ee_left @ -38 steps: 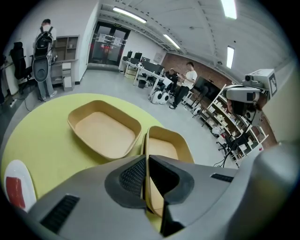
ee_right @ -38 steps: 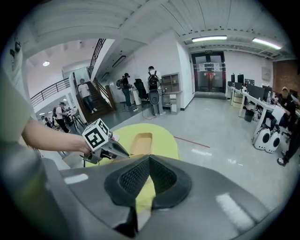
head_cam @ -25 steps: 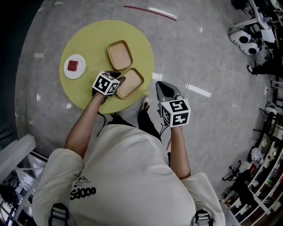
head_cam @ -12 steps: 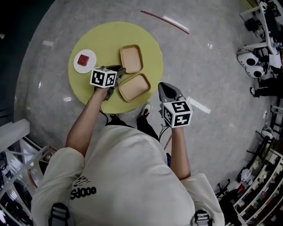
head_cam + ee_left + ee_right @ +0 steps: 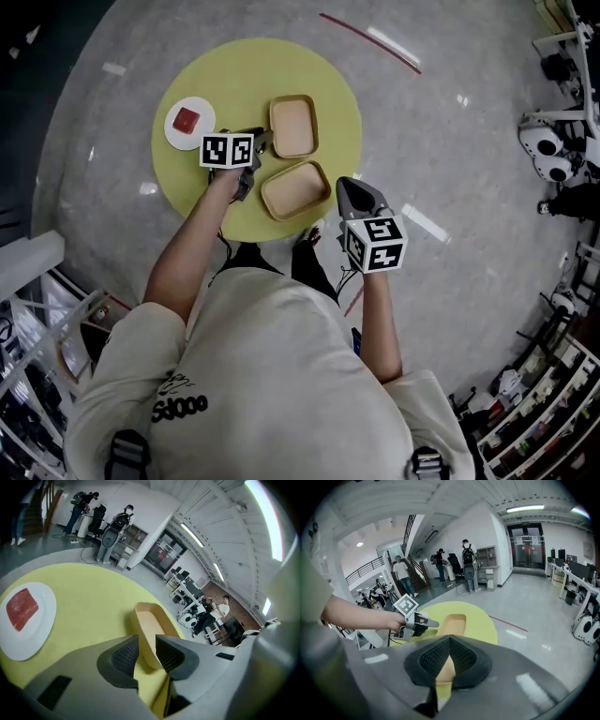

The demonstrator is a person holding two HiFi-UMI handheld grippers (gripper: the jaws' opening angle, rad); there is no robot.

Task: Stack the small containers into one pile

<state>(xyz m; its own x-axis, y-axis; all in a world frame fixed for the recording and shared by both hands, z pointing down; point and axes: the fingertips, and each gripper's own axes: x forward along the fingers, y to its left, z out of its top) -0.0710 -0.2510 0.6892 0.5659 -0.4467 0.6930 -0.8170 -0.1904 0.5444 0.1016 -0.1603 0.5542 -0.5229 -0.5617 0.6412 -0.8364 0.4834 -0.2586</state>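
Head view steeply down over yellow table [image 5: 234,75], gripper views low, left nearest, all seemingly sharing far container [image 5: 293,127]

Light: bright, even, from ceiling strips [image 5: 525,509] above the right tongs [image 5: 343,184]; glare streaks on floor [image 5: 427,225] beside them. Gripper views bulge, corners black, near jaws soft.

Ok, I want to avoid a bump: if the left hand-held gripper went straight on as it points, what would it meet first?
The farther tan container: its near rim sits between the closing jaws of the left hand-held gripper, seemingly not yet pinched.
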